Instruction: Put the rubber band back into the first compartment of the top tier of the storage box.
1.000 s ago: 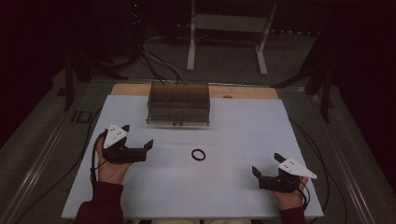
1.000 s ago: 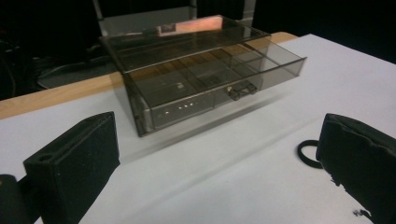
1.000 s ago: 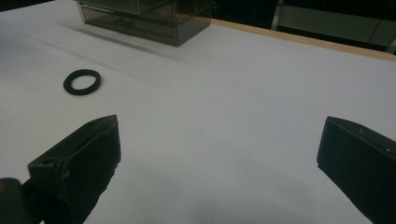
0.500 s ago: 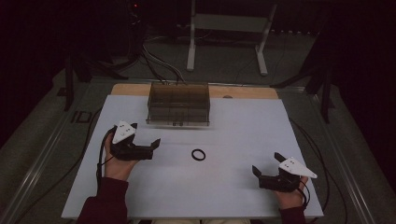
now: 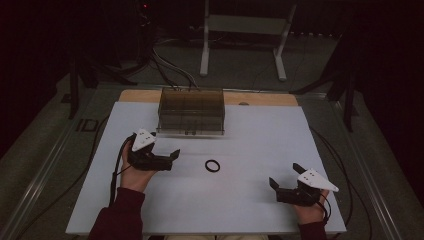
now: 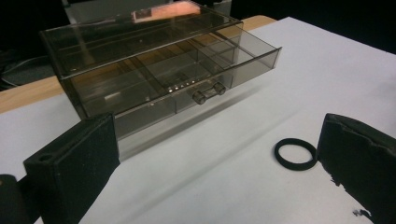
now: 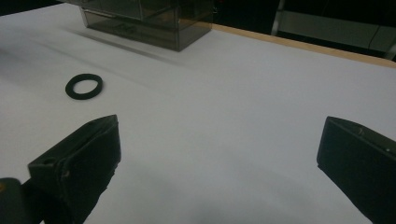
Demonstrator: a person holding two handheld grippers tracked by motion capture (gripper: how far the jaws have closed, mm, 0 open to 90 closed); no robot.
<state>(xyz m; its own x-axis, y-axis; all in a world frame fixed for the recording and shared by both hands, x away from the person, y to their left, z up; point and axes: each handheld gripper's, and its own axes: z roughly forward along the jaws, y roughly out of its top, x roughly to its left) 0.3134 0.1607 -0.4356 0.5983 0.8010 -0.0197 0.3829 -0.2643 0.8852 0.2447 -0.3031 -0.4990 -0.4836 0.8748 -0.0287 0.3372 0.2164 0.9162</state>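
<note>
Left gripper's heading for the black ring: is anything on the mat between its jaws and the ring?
Nothing visible. The left gripper is open, and only bare white mat lies between it and the black ring. The smoked plastic drawer box sits farther back, off that line. The right gripper stays far to the side.

Large pale letters "ID" on the grey floor mat [image 5: 85, 125] just left of the worktop [image 5: 260, 140], cut off at the worktop's edge, nothing else readable, no label legible on the smoky plastic drawer box [image 5: 191, 111]
</note>
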